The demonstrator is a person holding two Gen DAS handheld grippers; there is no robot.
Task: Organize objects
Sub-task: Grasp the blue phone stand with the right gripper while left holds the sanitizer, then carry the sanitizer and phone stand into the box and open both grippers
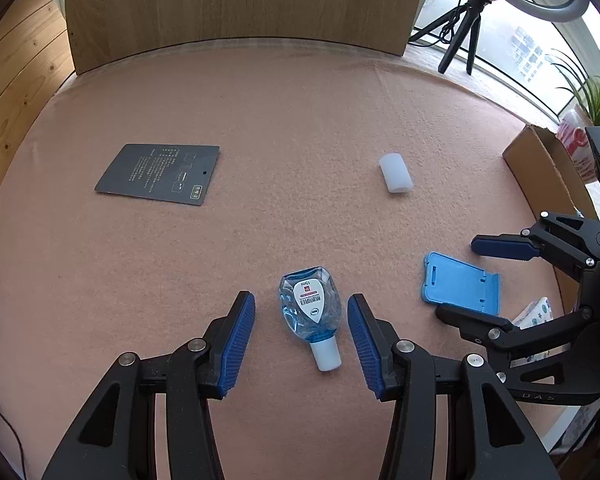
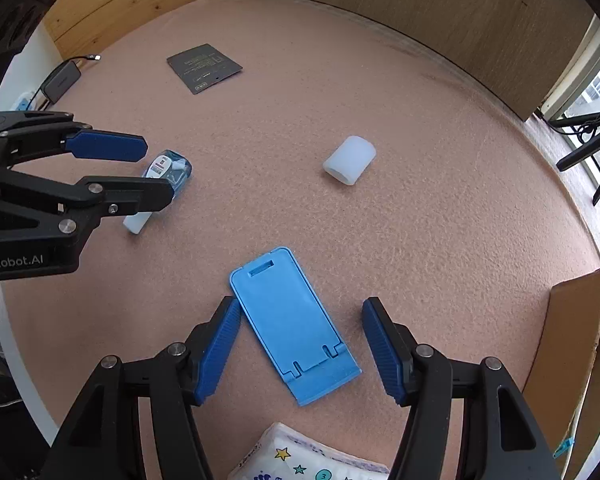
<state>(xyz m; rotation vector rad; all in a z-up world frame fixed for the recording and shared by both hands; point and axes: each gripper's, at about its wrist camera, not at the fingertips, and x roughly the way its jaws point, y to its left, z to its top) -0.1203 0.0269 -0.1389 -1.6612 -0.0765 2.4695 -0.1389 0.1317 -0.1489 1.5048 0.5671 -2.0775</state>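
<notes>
A small blue sanitizer bottle (image 1: 310, 312) with a white cap lies on the pink mat between the open fingers of my left gripper (image 1: 301, 307); it also shows in the right wrist view (image 2: 168, 174). A blue phone stand (image 2: 292, 320) lies flat between the open fingers of my right gripper (image 2: 298, 314); it also shows in the left wrist view (image 1: 458, 288), where the right gripper (image 1: 460, 280) straddles it. A white cylinder (image 1: 395, 173) (image 2: 349, 160) and a dark card (image 1: 160, 173) (image 2: 204, 67) lie farther out.
A cardboard box (image 1: 540, 176) (image 2: 572, 344) stands at the right edge. A tissue pack (image 2: 300, 460) lies near the front. A wooden board (image 1: 236, 0) backs the mat. A tripod (image 1: 464, 28), a plant and cables sit beyond.
</notes>
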